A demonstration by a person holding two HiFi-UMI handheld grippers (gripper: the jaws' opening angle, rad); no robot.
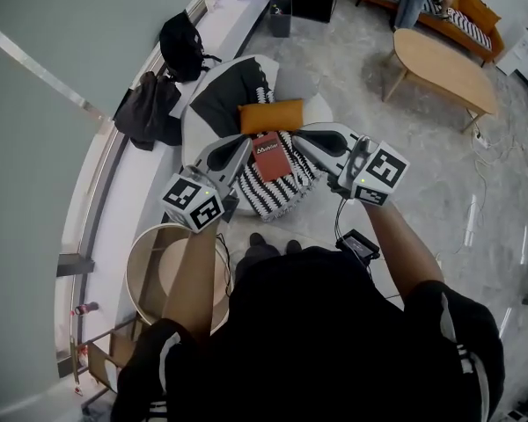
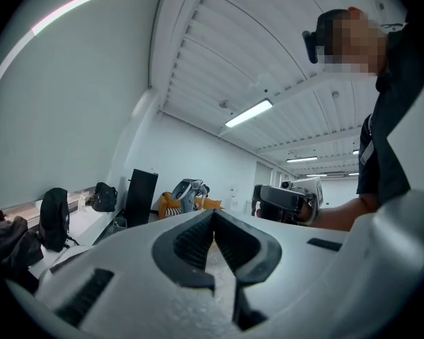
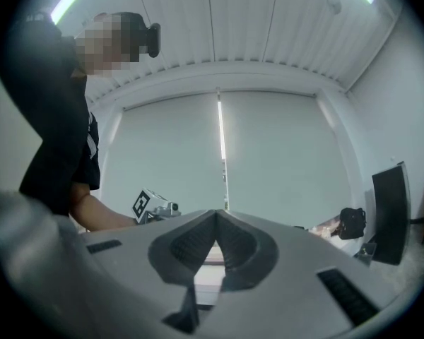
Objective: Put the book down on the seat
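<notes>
Both claws are fully closed and hold nothing: on the left gripper (image 2: 213,221) and the right gripper (image 3: 216,221) the pads meet with nothing between them. The red book (image 1: 271,155) lies flat on the striped throw (image 1: 275,196) of the white seat (image 1: 187,126) — orange cushion (image 1: 271,115) at its 12 o'clock, grippers flanking at 9 and 3 o'clock. Placement appears complete; the next move calls for drawing both grippers clear without nudging the book.
</notes>
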